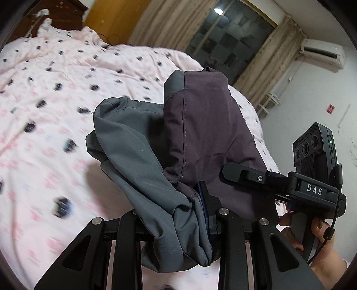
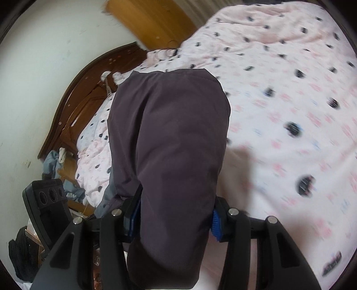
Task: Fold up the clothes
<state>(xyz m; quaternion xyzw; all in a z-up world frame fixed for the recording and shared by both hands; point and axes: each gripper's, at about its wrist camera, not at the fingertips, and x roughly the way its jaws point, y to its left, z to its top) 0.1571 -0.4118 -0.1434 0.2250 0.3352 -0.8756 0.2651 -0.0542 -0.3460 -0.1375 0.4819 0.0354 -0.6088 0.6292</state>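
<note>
Garment (image 1: 196, 125): dark purple-brown cloth with a grey panel and a stitched seam, bunched and held up over the bed (image 1: 55, 111). Whether any part of it rests on the bed cannot be told, as the garment itself blocks the view below. Its type cannot be told either, since folds hide its outline.

Left hand-held gripper (image 1: 200, 214): jaws narrow, clamped on the gathered grey and purple cloth. Only one blue pad edge shows; the cloth covers the other finger's tip. The cloth spills out of the jaws towards the camera and out of frame at the bottom.

Right hand-held gripper (image 2: 174, 216): jaws at a middling gap with a thick roll of the purple cloth between them. Blue pads show on both sides and press against the cloth. The roll hangs down past the lower frame edge, so its end is cut off.

In the left wrist view, the right hand-held gripper sits just beside the garment at right. One finger lies against the purple cloth, and a hand (image 1: 316, 236) grips its handle, partly cut off by the frame edge.

Bed cover: pink with dark spots, heavily blurred in both views. Headboard (image 2: 73, 104): dark wood, partly hidden behind the garment. Clothes pile (image 2: 55, 165) beside the bed: blue and white, details too small to read. Curtains (image 1: 178, 20) and window (image 1: 229, 42) lie beyond the bed.
</note>
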